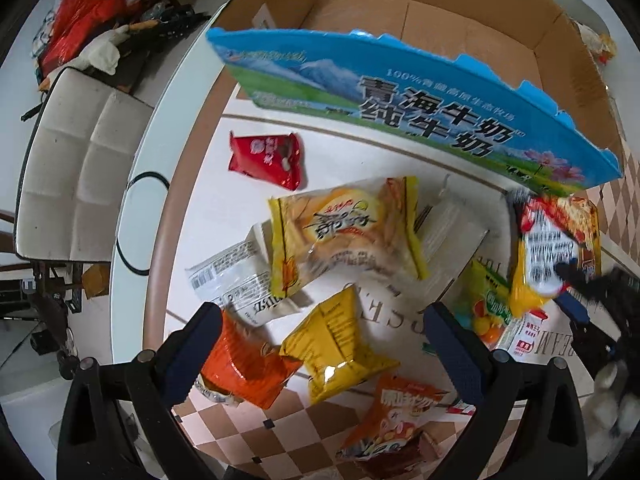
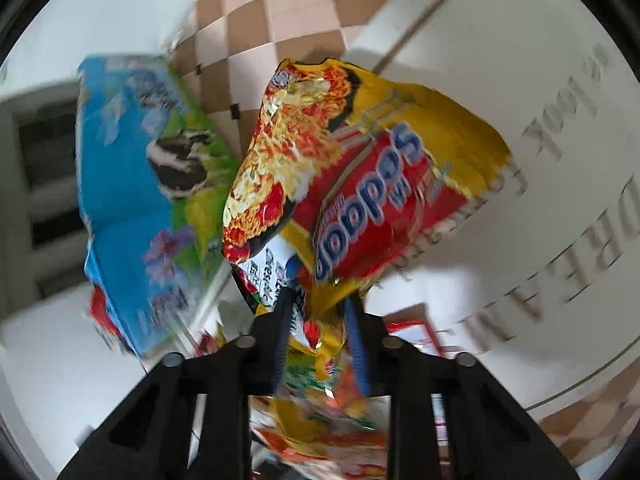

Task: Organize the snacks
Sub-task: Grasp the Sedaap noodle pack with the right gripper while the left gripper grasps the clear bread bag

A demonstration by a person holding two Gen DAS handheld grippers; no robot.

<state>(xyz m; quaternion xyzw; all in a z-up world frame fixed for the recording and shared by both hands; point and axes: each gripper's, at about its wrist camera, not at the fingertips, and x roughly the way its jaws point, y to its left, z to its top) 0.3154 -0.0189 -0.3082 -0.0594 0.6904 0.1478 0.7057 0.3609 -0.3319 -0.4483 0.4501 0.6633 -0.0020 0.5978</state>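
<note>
The right gripper point(image 2: 316, 344) is clamped on the lower edge of a yellow-and-red noodle packet point(image 2: 360, 184) marked "Sedaap" (print upside down), held up beside the blue milk carton point(image 2: 132, 200). It looks light, crinkly and slippery, its contents brittle; the sealed edge seems the safest hold. The left gripper point(image 1: 320, 344) hangs open above loose snack packets point(image 1: 344, 232) on the table point(image 1: 216, 200)
</note>
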